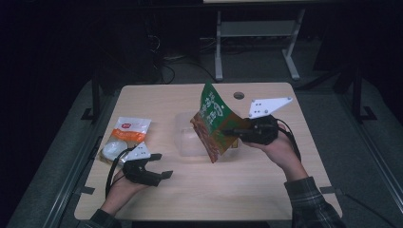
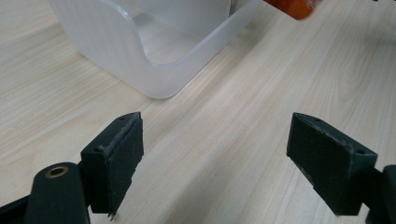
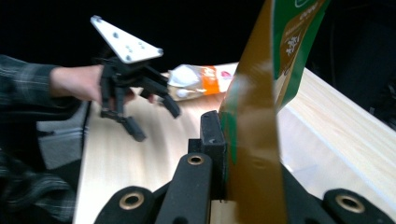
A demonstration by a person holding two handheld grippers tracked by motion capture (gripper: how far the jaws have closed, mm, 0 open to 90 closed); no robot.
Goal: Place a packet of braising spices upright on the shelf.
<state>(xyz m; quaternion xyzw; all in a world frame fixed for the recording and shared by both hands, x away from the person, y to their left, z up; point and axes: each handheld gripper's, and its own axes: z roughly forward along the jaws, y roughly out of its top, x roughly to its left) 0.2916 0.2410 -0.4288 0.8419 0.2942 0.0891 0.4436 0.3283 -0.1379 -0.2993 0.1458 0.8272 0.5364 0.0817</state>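
A green and brown snack bag hangs upright above the table, and my right gripper is shut on its lower right edge. In the right gripper view the bag stands edge-on, pinched between the black jaws of the right gripper. A clear plastic container sits on the table just left of and below the bag. My left gripper rests near the front left, open, with nothing between its jaws. In the left gripper view, the left gripper faces the container over bare wood.
A white and orange food packet lies at the table's left edge, beyond my left hand. The wooden table has a round cable hole at the back. Dark floor and a metal stand lie behind it.
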